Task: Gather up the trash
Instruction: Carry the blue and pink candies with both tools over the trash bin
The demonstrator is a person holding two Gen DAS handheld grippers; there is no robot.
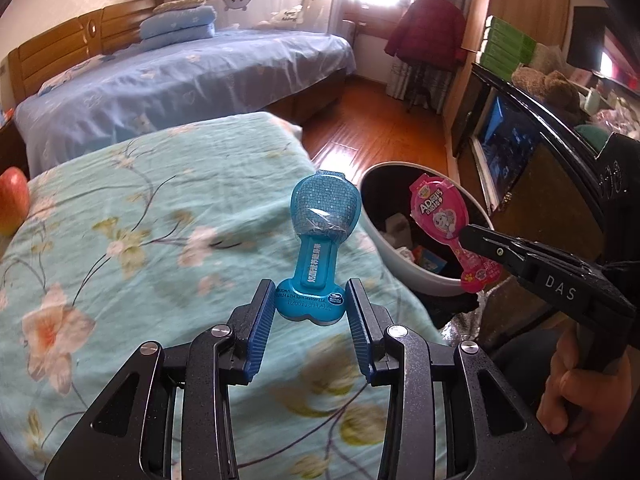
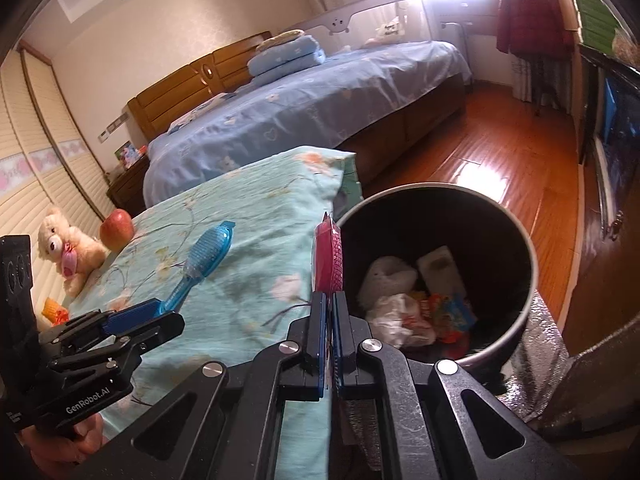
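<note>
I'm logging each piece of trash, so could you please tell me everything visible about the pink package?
The pink package is a flat, glossy plastic blister shaped like a paddle, with a round printed head, cartoon picture and paw-print base. The right gripper is shut on its lower end, holding it upright beside the rim of the trash bin, not yet inside.

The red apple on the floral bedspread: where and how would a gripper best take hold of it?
Grip the red apple across its widest part, coming from above with jaws wide. It is round, sits free on the floral bedspread, and only the cream teddy bear lies close on one side.
</note>
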